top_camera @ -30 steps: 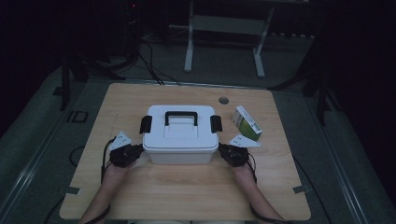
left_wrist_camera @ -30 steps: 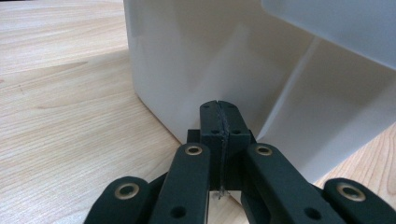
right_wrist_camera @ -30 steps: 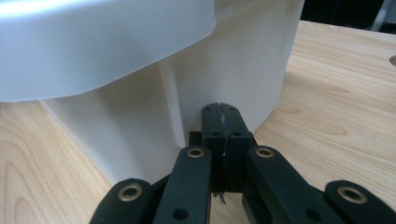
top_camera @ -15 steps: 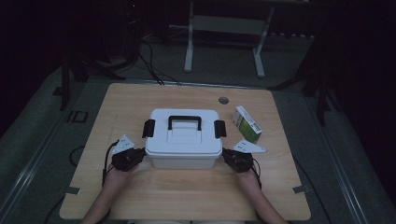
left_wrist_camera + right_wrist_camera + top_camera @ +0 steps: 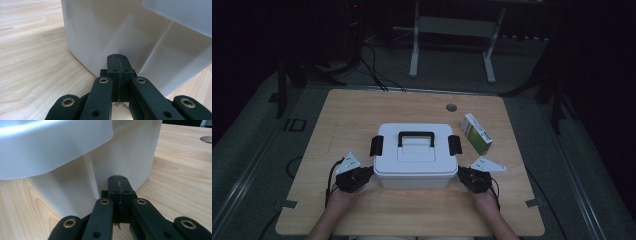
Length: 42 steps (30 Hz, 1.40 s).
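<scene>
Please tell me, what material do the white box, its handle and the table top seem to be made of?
The white box looks like moulded plastic: smooth, slightly glossy, faintly translucent walls with a moulded rib in the left gripper view. Its black handle is probably plastic too, matte. The table top shows light wood grain, either wood or laminate, with a satin finish.
</scene>
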Motion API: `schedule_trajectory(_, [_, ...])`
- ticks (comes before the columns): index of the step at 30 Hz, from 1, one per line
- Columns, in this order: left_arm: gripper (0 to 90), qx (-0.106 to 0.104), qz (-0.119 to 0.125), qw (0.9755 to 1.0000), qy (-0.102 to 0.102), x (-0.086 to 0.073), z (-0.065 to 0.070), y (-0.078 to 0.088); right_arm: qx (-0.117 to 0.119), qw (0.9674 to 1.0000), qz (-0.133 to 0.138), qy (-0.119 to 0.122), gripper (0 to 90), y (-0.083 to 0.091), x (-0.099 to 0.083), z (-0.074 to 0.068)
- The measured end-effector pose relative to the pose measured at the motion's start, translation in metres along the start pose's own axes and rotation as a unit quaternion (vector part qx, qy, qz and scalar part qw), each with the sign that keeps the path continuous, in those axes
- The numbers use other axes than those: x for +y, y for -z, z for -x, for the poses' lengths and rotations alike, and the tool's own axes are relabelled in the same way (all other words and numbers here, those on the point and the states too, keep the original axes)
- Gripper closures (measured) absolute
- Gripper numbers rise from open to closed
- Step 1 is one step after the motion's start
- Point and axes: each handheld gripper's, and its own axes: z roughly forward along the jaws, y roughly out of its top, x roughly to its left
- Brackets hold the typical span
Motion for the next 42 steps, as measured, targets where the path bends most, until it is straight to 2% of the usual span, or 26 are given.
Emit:
schedule_trajectory(13, [90.0, -0.015, -0.009, 0.9998, -0.014, -0.002, 0.016, 0.003, 0.001, 1.0, -0.002, 0.002, 90.0, 0.018, -0.008, -0.004])
schedule_trajectory(26, [90.0, -0.026, -0.012, 0.9995, -0.013, -0.002, 0.02, 0.001, 0.004, 0.9999, 0.001, -0.012, 90.0, 0.032, -0.016, -0.009])
schedule_trajectory(42, [90.0, -0.025, -0.011, 0.9996, -0.011, 0.0, 0.015, -0.002, -0.001, 0.9998, 0.002, -0.021, 90.0, 0.025, -0.012, -0.004])
